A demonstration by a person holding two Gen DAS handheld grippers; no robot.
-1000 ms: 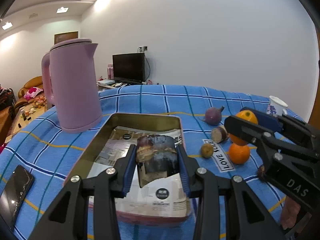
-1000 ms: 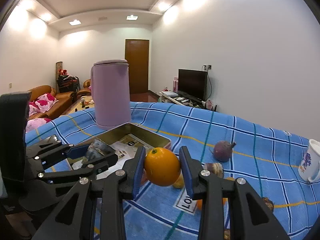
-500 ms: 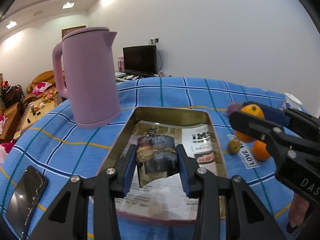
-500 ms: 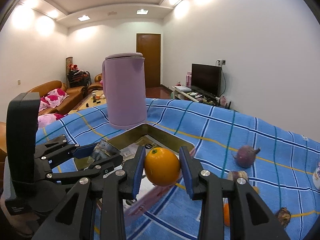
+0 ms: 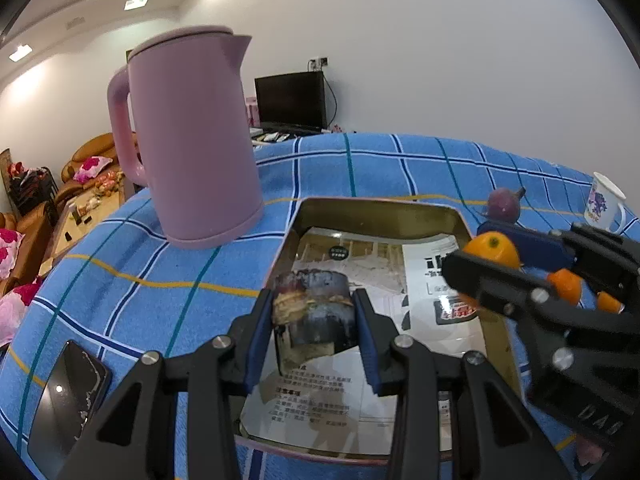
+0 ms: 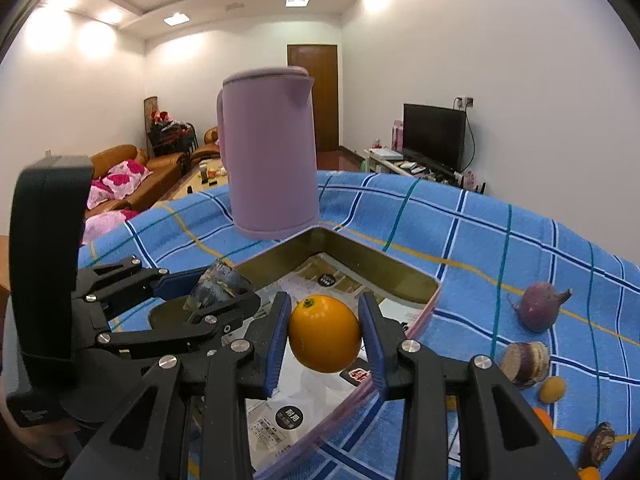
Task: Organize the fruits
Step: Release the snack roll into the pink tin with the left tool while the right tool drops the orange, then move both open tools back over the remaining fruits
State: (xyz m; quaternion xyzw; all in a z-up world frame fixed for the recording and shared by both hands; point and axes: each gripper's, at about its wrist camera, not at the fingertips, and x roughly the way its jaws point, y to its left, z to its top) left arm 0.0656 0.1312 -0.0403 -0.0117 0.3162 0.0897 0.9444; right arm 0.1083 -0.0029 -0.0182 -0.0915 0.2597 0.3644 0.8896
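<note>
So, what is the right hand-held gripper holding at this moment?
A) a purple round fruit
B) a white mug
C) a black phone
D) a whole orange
D: in the right wrist view the right hand-held gripper has its blue pads pressed on both sides of a whole orange, held above the paper-lined metal tray.

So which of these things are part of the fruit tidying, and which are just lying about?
Part of the job:
- orange in the right gripper
- dark fruit piece in the left gripper
- tray
- purple fruit
- cut piece

Lying about:
- kettle
- phone
- mug
</note>
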